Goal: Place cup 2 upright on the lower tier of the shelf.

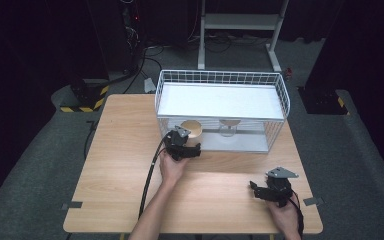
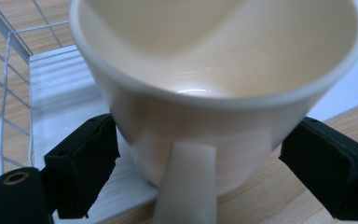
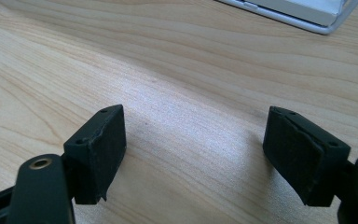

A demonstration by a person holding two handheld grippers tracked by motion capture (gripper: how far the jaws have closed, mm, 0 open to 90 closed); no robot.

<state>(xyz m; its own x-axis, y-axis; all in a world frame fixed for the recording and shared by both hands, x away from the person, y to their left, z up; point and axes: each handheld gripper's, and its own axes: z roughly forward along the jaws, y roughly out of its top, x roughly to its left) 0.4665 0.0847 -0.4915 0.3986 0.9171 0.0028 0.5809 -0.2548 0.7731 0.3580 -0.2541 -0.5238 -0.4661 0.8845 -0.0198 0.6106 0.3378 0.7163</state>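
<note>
We bring our left gripper (image 2: pixel 200 154) up to the cream cup (image 2: pixel 214 84) at the wire rack's (image 1: pixel 275 85) lower shelf, nine o'clock end, jaws spread around it, not yet pinching. Our right gripper (image 3: pixel 191 154) waits at five o'clock, jaws spread and empty; gripping and lifting remain.

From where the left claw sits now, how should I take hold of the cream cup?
Close on the cream cup by its lower body, from the open front of the wire rack. Its handle faces the left claw, and the tapered wall already sits between both pads.
</note>
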